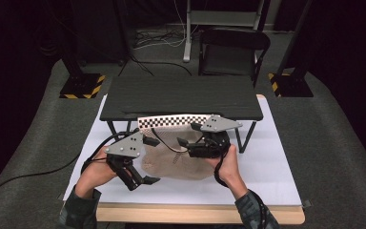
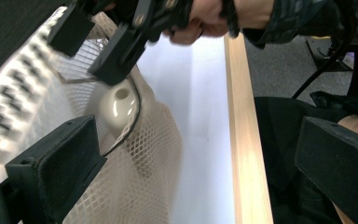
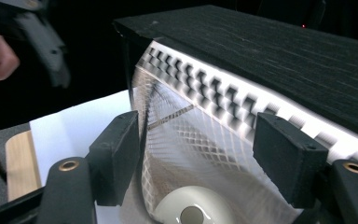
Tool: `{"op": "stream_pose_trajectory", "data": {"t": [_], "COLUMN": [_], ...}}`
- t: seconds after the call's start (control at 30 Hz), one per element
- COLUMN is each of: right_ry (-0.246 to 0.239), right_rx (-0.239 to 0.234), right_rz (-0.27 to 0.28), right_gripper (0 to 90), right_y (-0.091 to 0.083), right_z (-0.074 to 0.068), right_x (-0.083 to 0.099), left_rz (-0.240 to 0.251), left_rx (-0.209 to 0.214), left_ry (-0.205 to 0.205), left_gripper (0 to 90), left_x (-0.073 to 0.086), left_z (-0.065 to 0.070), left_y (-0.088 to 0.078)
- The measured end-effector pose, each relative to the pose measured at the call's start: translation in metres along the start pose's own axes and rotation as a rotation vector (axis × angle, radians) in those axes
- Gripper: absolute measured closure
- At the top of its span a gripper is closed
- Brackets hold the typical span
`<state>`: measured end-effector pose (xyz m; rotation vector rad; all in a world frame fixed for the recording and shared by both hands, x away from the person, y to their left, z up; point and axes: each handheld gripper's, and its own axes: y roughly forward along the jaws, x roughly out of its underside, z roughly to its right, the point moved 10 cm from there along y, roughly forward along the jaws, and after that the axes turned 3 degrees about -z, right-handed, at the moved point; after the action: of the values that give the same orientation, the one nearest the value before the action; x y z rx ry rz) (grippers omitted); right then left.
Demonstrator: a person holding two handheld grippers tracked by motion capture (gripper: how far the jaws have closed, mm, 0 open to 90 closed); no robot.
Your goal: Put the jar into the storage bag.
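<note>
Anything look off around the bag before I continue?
Nothing spilled or broken. The mesh bag lies slumped, its checkered band pushed against the front edge of the low black table, and a white glossy piece sits loose inside.

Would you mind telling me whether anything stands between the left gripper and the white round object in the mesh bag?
Yes. The white round object sits inside the mesh bag, so the netting and its dark rim lie between it and the open left gripper. The right gripper also hangs just above it, at the bag's mouth.
</note>
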<state>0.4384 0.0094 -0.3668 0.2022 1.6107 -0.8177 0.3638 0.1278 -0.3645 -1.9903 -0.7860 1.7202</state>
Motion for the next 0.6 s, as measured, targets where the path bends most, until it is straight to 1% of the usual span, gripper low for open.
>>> {"op": "stream_pose_trajectory", "data": {"t": [0.07, 0.1, 0.13, 0.2, 0.27, 0.4, 0.47, 0.53, 0.6], "right_ry": [0.011, 0.015, 0.013, 0.017, 0.026, 0.056, 0.086, 0.115, 0.133], "right_rx": [-0.012, -0.012, -0.007, 0.011, 0.03, 0.08, 0.108, 0.129, 0.158], "right_rz": [-0.01, -0.014, -0.017, -0.039, -0.057, -0.107, -0.127, -0.149, -0.183], "right_gripper": [20.4, 20.3, 18.6, 12.4, 10.6, 6.3, 5.4, 4.7, 3.6], "right_y": [-0.008, -0.013, -0.019, -0.031, -0.044, -0.068, -0.078, -0.086, -0.091], "right_z": [-0.001, 0.0, 0.001, 0.005, 0.011, 0.029, 0.04, 0.051, 0.061], "right_x": [0.003, 0.005, 0.009, 0.019, 0.034, 0.073, 0.095, 0.119, 0.143], "left_rz": [-0.013, -0.022, -0.029, -0.051, -0.08, -0.151, -0.174, -0.18, -0.199], "left_rx": [-0.004, -0.005, -0.005, -0.011, -0.01, -0.006, -0.008, -0.008, -0.022], "left_ry": [-0.006, -0.013, -0.02, -0.039, -0.065, -0.136, -0.172, -0.218, -0.265], "left_gripper": [0.0, 0.0, 0.0, 0.0, 0.0, 0.0, 0.0, 0.0, 0.0], "left_x": [0.004, 0.006, 0.009, 0.018, 0.032, 0.071, 0.091, 0.11, 0.131], "left_z": [0.0, 0.0, -0.001, -0.001, -0.001, -0.001, 0.0, 0.0, -0.001], "left_y": [0.0, -0.001, 0.0, 0.001, 0.004, 0.012, 0.016, 0.022, 0.028]}}
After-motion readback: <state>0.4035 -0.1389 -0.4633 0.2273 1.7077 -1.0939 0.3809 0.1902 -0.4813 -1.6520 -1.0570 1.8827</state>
